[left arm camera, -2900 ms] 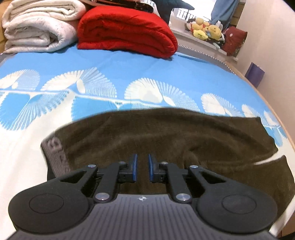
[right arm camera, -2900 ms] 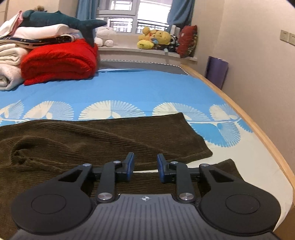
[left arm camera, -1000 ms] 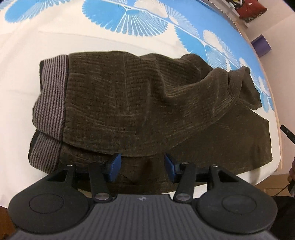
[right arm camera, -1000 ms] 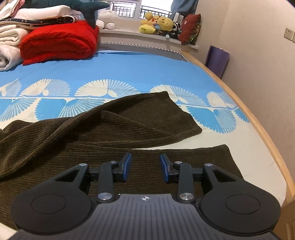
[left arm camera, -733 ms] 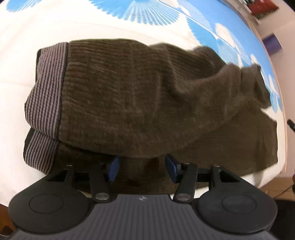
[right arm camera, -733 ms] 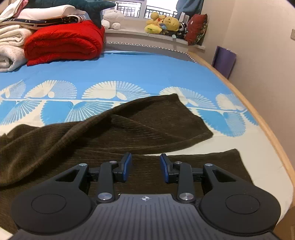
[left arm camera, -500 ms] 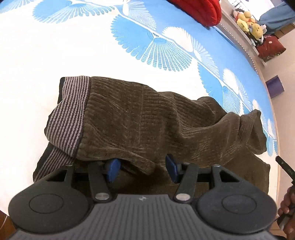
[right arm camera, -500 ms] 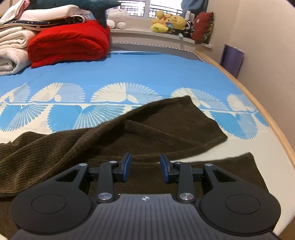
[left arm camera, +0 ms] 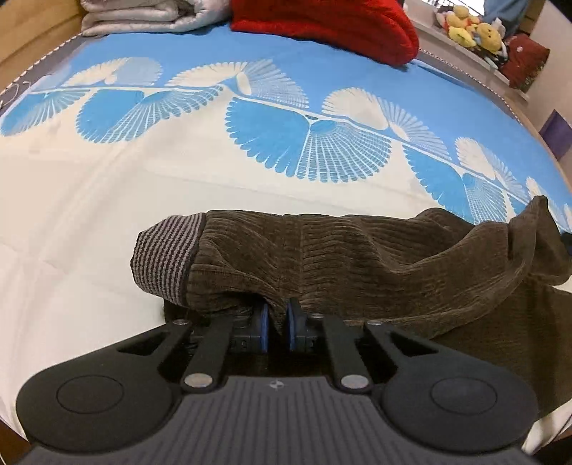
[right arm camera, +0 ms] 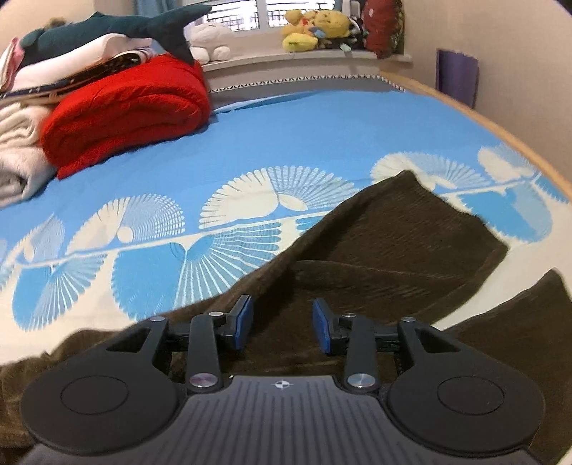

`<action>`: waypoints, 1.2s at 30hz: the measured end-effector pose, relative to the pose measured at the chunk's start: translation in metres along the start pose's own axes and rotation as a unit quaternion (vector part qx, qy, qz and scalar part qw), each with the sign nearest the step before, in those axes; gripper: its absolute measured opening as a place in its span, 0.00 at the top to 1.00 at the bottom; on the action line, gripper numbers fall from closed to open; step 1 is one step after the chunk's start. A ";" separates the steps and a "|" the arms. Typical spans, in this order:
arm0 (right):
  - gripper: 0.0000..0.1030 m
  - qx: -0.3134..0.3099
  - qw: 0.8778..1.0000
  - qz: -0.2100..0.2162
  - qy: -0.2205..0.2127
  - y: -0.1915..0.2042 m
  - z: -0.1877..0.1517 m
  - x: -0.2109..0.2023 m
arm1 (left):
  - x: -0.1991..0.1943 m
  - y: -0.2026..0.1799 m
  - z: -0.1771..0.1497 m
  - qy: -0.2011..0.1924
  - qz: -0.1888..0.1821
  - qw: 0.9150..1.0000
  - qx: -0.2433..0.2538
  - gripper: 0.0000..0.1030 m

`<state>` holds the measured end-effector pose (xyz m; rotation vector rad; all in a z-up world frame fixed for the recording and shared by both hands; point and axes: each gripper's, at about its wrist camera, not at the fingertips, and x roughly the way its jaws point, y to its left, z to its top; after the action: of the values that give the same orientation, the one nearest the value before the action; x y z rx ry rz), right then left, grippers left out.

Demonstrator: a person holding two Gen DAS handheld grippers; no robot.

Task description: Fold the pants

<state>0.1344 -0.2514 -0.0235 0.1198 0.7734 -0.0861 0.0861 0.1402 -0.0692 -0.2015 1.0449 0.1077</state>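
Clamped tight on a fold of cloth, the left gripper (left arm camera: 275,323) tilts steeply down toward the bed, its blue pads (left arm camera: 264,325) pinching the near edge of the brown corduroy pants (left arm camera: 357,257) close to the striped grey waistband (left arm camera: 164,250). From that side the pants lie bunched across the cream and blue fan-patterned bedspread (left arm camera: 178,161), the pinched layer drawn up into a ridge over the layer beneath, one leg running off to the right. A red blanket (left arm camera: 329,25) and a pale folded quilt (left arm camera: 143,14) sit far back at the head of the bed. Over on the other side, the right gripper (right arm camera: 282,325) hangs at a gentler downward slant above the pants (right arm camera: 393,250); its jaws are opening, the cloth showing below the gap and neither pad pressing on it. Ahead of it a leg spreads out flat toward the bed's wooden edge (right arm camera: 500,132), a second leg end (right arm camera: 518,322) lying apart to the right. The red blanket (right arm camera: 128,111), a plush shark (right arm camera: 118,28) and soft toys on the windowsill (right arm camera: 314,28) fill the background.
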 end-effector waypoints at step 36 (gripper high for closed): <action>0.56 0.034 0.999 0.030 0.028 -0.060 -0.016 -0.037 | -0.001 0.006 -0.010 0.018 -0.015 1.000 -0.007 0.73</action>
<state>0.0893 -0.3071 -0.0137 0.2104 0.8218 -0.0533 0.0760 0.1435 -0.0738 -0.2325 1.0761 0.0856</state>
